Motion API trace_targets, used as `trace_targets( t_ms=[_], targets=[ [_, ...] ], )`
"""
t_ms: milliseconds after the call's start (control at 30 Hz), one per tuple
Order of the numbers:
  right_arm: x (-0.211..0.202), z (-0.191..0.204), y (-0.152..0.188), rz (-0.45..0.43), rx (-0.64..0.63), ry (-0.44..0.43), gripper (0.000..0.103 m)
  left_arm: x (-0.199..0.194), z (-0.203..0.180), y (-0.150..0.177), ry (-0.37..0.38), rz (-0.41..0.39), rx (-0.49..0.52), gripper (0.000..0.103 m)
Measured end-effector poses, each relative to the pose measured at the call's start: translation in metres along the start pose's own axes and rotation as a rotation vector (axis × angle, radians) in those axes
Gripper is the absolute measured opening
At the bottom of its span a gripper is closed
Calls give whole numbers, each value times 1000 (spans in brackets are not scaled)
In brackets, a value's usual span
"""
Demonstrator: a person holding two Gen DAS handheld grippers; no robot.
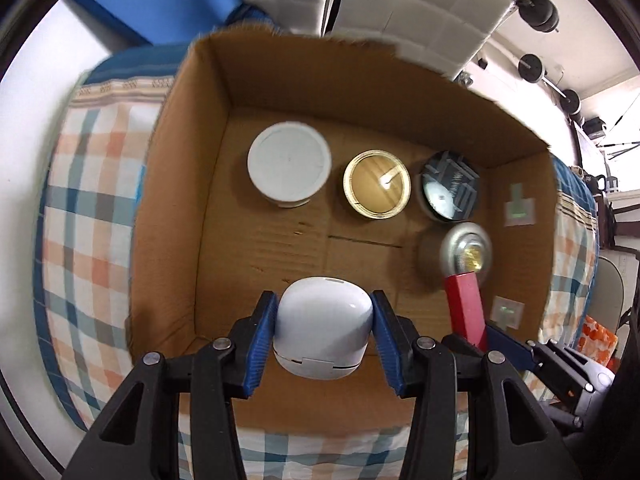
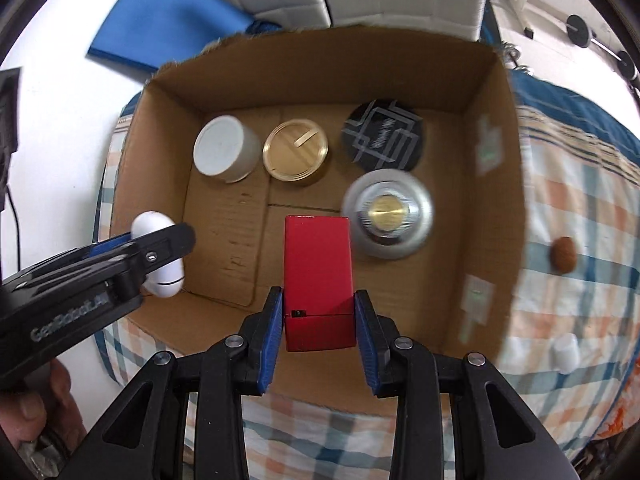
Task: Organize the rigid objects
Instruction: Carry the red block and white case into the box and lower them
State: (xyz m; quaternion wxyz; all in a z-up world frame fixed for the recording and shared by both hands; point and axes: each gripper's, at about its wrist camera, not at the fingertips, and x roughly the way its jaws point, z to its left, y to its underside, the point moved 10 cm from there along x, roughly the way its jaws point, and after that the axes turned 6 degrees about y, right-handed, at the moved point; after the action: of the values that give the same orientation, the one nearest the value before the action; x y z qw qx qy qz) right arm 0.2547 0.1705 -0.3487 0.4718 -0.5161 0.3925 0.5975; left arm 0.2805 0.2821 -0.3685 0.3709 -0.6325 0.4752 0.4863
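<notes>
An open cardboard box [image 1: 188, 184] [image 2: 152, 152] sits on a checked cloth. Inside stand a white round tub [image 1: 289, 163] [image 2: 224, 148], a gold-lidded jar [image 1: 377, 189] [image 2: 295, 153], a black patterned tin [image 1: 449, 192] [image 2: 382, 134] and a silver round container [image 1: 466, 254] [image 2: 389, 214]. My left gripper [image 1: 325, 316] is shut on a white rounded case [image 1: 322, 332], held over the box's near left; it also shows in the right wrist view [image 2: 160, 256]. My right gripper [image 2: 318, 312] is shut on a red rectangular box [image 2: 318, 280], held over the box floor next to the silver container; the red box also shows in the left wrist view [image 1: 466, 308].
The checked cloth [image 1: 88, 216] [image 2: 576, 264] covers a bed. A small brown object [image 2: 563, 259] and a small white object [image 2: 564, 353] lie on the cloth right of the box. A blue mat [image 2: 168, 16] and white padded panels [image 1: 416, 4] lie behind. Weights [image 1: 532, 68] stand far right.
</notes>
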Motion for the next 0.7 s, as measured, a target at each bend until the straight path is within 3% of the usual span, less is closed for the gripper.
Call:
trace_targets(
  t_ms=[367, 700],
  targets=[
    [88, 23, -21, 104, 12, 40, 37, 79, 31, -17, 53, 200, -33, 44],
    [110, 33, -47, 97, 52, 34, 37, 87, 37, -40, 86, 202, -59, 44]
  ],
)
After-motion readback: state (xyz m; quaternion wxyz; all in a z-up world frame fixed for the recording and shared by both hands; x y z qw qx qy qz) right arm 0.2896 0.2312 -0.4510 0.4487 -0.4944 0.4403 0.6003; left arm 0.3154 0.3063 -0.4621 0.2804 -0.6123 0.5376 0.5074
